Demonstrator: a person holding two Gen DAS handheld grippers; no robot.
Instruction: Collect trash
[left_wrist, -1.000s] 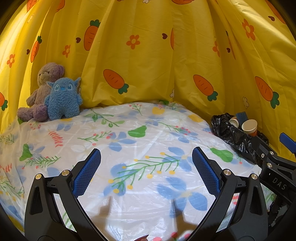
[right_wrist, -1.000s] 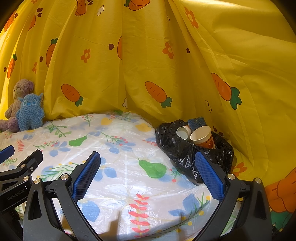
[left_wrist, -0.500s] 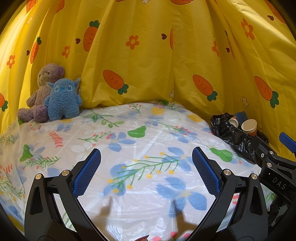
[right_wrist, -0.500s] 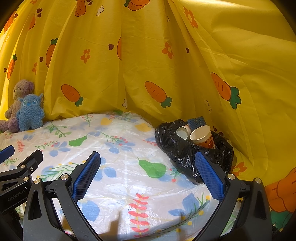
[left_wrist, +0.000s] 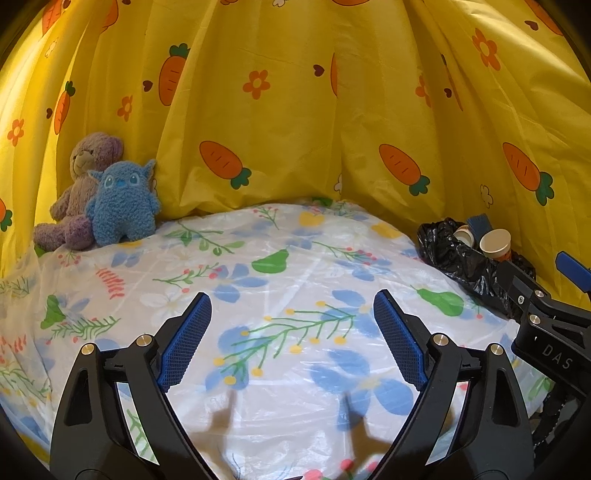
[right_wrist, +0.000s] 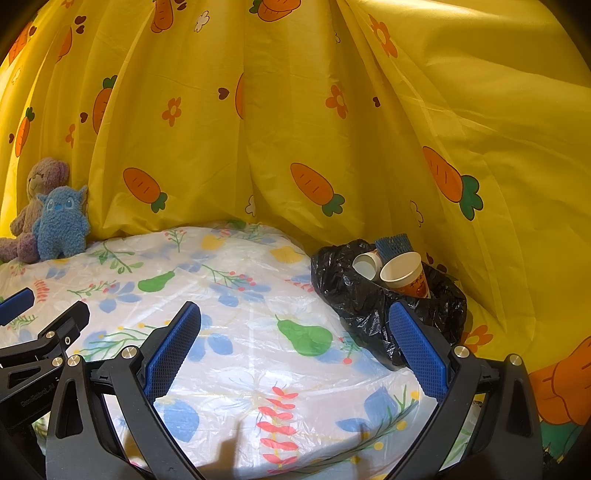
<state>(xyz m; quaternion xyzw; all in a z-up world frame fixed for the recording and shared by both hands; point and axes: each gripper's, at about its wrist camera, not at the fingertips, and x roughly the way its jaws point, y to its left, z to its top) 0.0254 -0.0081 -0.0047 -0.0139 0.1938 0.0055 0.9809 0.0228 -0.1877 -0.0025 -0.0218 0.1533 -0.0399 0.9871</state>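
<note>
A black trash bag (right_wrist: 354, 295) sits at the table's far right against the yellow curtain; it also shows in the left wrist view (left_wrist: 461, 254). It holds two paper cups (right_wrist: 404, 275) and a blue foam piece (right_wrist: 393, 244). My right gripper (right_wrist: 295, 343) is open and empty, its right finger just in front of the bag. My left gripper (left_wrist: 291, 336) is open and empty over the flowered tablecloth (left_wrist: 277, 295), well left of the bag. Each gripper appears at the edge of the other's view.
A purple teddy bear (left_wrist: 79, 184) and a blue plush monster (left_wrist: 123, 206) sit at the far left by the yellow carrot-print curtain (left_wrist: 295, 110), which wraps around the back and right of the table.
</note>
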